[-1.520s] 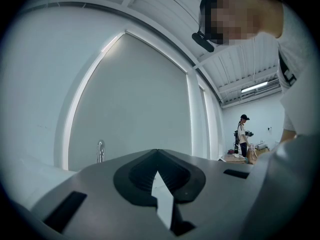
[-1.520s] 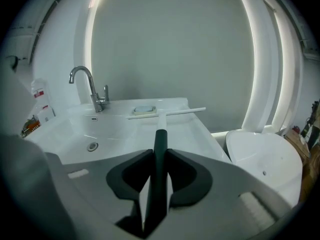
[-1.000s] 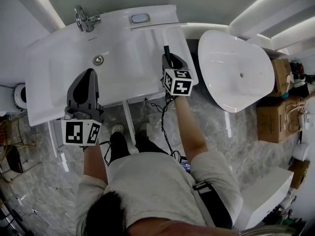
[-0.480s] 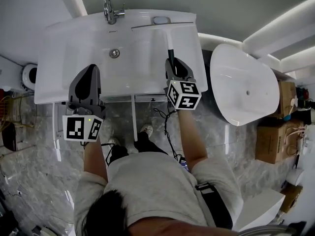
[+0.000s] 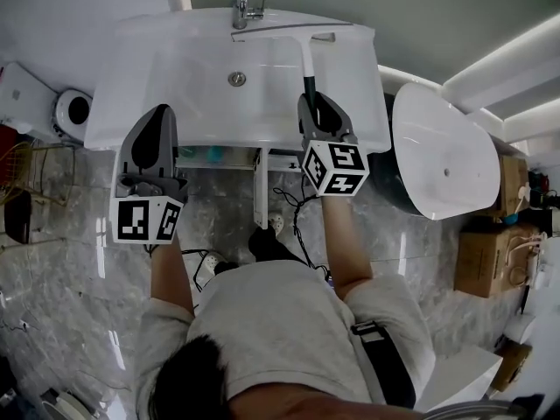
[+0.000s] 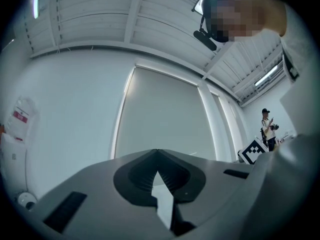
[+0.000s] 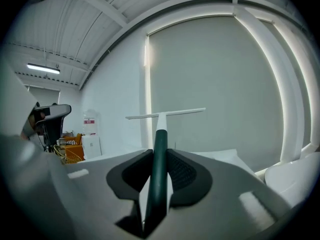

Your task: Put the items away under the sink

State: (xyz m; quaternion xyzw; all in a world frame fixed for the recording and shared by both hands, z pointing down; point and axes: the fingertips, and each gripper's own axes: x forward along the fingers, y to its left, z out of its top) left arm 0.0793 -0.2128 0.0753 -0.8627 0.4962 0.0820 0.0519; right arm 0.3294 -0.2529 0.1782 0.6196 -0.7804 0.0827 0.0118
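Note:
A squeegee with a dark green handle (image 5: pixel 307 79) and a long white blade (image 5: pixel 282 32) is held level above the white sink (image 5: pixel 175 77), its blade just below the faucet (image 5: pixel 248 3). My right gripper (image 5: pixel 313 103) is shut on the handle; in the right gripper view the handle (image 7: pixel 160 149) runs straight out between the pads to the blade (image 7: pixel 165 114). My left gripper (image 5: pixel 157 114) hovers over the sink's front left edge, jaws together and nothing in them. The left gripper view shows its closed tips (image 6: pixel 157 152) against a pale wall.
Below the sink's front edge an open cabinet shelf (image 5: pixel 219 157) shows, with a white upright (image 5: pixel 259 186). A white bathtub (image 5: pixel 446 164) stands to the right, cardboard boxes (image 5: pixel 486 252) beyond it. Cables (image 5: pixel 293 201) trail on the marble floor. A round white fixture (image 5: pixel 74 110) sits left.
Both grippers have moved across the sink's front, the right one rising with the squeegee still in it. The under-sink shelf has come into view below the rim.

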